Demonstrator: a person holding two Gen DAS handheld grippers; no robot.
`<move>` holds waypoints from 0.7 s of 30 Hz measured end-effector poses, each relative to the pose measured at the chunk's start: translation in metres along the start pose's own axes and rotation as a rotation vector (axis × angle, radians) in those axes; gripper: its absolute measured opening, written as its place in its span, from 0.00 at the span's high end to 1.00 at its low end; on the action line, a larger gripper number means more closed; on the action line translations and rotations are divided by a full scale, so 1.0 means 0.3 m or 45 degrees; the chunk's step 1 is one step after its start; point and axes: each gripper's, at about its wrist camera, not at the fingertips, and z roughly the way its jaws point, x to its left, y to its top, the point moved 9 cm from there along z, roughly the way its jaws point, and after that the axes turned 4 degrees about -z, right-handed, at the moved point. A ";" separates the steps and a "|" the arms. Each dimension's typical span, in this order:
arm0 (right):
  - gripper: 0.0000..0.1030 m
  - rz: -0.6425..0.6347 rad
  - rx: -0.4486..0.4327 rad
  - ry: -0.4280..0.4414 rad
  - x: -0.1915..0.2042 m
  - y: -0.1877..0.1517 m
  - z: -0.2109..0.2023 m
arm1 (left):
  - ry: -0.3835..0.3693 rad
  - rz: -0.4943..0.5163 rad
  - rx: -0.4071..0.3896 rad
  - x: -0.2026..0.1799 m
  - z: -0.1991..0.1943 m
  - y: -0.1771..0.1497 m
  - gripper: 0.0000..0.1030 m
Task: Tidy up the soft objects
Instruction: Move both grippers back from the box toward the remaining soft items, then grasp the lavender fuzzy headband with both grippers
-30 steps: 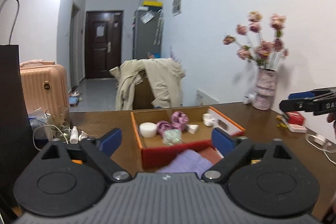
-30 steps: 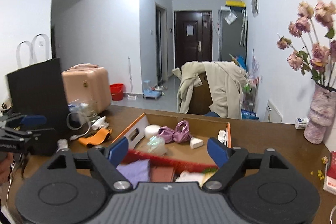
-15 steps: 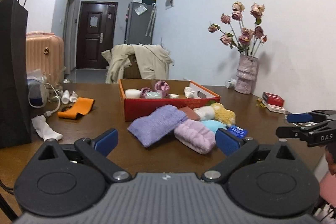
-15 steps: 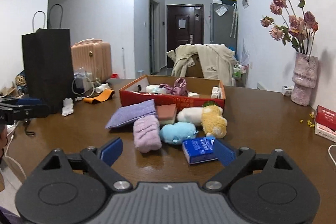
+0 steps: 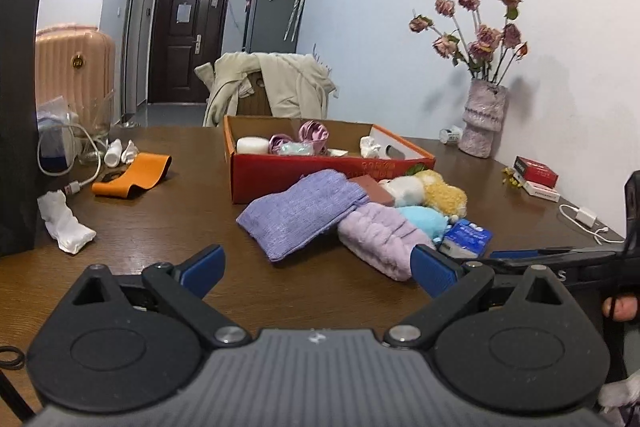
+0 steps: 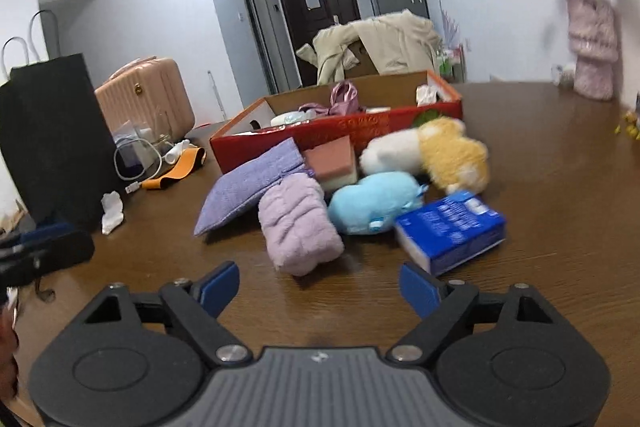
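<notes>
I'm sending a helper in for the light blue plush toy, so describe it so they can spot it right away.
Find the red cardboard box on the brown table; a pile of soft things lies in front of it. The blue plush toy sits at the near edge, between a rolled lilac towel and a dark blue tissue pack. It is the pile's only pale blue, rounded thing.

Three plush toys (image 6: 452,151), two folded cloths (image 6: 298,223)

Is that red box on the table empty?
No. The red box, open-topped, holds a pink cloth bundle and white roll.
</notes>
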 end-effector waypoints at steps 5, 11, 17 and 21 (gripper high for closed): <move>0.34 0.120 0.006 -0.009 -0.006 0.030 0.136 | 0.035 -0.058 0.048 0.046 0.077 -0.015 0.02; 0.74 0.073 0.055 0.027 0.023 0.045 0.234 | 0.058 -0.080 0.059 0.074 0.118 -0.011 0.02; 0.76 -0.218 0.239 0.272 0.093 -0.028 0.082 | -0.025 -0.070 0.113 0.015 0.166 -0.026 0.02; 0.76 -0.269 0.264 0.284 0.048 -0.035 0.023 | -0.177 -0.093 0.168 -0.063 0.231 -0.041 0.10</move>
